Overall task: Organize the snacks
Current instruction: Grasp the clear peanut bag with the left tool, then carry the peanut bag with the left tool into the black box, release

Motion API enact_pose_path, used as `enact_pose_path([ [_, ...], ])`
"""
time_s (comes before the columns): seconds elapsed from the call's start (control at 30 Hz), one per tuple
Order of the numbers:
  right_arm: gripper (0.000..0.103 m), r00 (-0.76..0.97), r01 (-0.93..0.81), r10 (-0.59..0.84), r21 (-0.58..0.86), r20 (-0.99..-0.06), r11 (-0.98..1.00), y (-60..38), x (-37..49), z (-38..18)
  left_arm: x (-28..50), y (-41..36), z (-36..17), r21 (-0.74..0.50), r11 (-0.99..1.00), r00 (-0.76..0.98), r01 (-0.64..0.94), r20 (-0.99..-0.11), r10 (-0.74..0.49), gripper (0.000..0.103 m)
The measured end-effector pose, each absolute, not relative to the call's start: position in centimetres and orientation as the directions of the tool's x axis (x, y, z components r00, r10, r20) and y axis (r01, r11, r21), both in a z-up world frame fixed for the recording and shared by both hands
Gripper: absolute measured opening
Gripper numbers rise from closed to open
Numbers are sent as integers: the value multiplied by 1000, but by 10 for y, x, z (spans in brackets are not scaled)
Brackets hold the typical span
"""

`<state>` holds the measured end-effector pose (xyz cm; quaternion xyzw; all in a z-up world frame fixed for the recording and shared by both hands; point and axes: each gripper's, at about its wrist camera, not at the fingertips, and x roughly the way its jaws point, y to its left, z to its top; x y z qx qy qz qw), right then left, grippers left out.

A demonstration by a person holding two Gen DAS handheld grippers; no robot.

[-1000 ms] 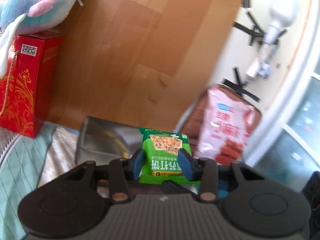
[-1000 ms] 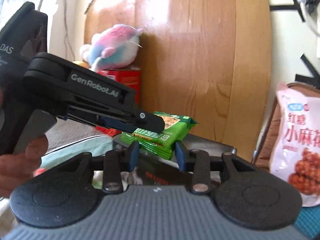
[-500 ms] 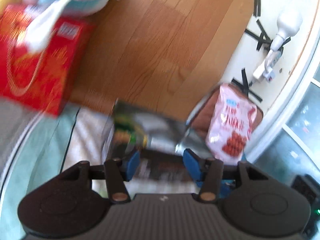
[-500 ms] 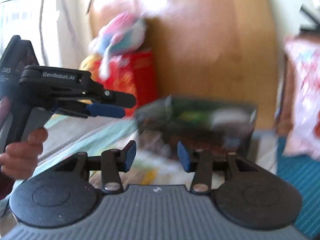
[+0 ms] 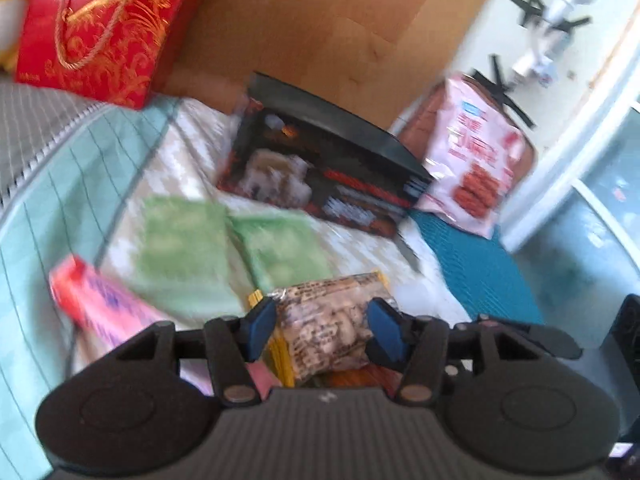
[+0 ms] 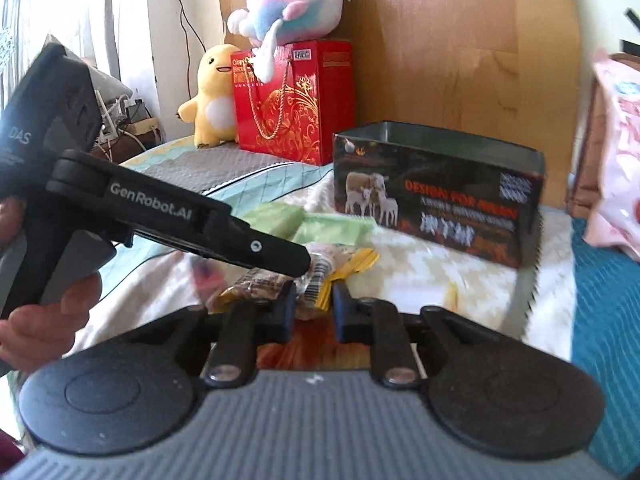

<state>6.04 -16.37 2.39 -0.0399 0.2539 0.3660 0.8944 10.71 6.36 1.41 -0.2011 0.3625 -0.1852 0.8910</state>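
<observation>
left tool (image 5: 320, 330): spread wide, empty; blue fingertips (image 5: 262, 322) straddle the clear snack packet (image 5: 332, 328), one each side. Contact can't be told, frame blurred.
snack packet: lies on the bed (image 5: 80, 184), straight ahead of the left tool, between its jaws. Long axis runs roughly along the tool's fingers, away from the camera, a bit slanted. Yellow packet (image 5: 280, 354) under or beside it.
right tool (image 6: 314, 312): jaws narrow but with a gap, nothing visibly held. Same pile sits just past its tips.
nearer hand: left, judged. It's already lined up on the packet; the right one is offset behind it.
pink packet (image 5: 108, 306): near left of the left tool, on the bed.
green packets (image 5: 180, 240): two, flat, side by side, between the pile and the tin.
tin box (image 6: 440, 196): open top, beyond the green packets, near the wooden headboard (image 6: 460, 48). Likely the drop spot.
red gift bag (image 6: 296, 100): far left, plush toy (image 6: 292, 8) on top.
pink snack bag (image 5: 476, 160): far right, leaning upright.
left view only: packet centred between the jaws; layout of the flat packets.
right view only: left tool from the side, tip (image 6: 298, 258) low over the pile; the tin's open rim and height. The tin's contents are hidden in both.
</observation>
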Motion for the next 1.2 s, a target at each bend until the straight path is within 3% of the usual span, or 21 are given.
enact_pose_path([
  [0.27, 24, 680, -599, 578, 113, -452, 793, -206, 3, 11, 56, 19, 18, -469, 819, 615, 331, -551, -564, 51],
  [0.47, 35, 658, -540, 550, 188, -514, 821, -234, -14, -3, 31, 0, 11, -468, 784, 543, 408, -566, -620, 51],
  [0.5, 42, 662, -536, 549, 191, -510, 822, -237, -15, -1, 27, 1, 12, -464, 785, 546, 409, -565, -619, 51],
  [0.53, 50, 668, -535, 548, 188, -503, 824, -237, -18, 0, 24, 3, 14, -458, 790, 554, 407, -564, -612, 53],
  [0.73, 62, 664, -569, 551, 137, -506, 811, -227, -19, -2, 22, 15, 21, -459, 806, 576, 374, -566, -589, 56],
  [0.87, 61, 667, -585, 533, 78, -520, 807, -214, -19, -9, 33, 5, 4, -460, 821, 522, 337, -634, -570, 50],
  [0.97, 45, 670, -593, 529, 54, -520, 804, -208, -22, -8, 29, -4, 3, -429, 827, 537, 362, -629, -562, 39],
  [1.2, 38, 711, -586, 530, 28, -462, 810, -201, -20, 12, 28, 4, 24, -448, 810, 572, 378, -575, -585, 38],
])
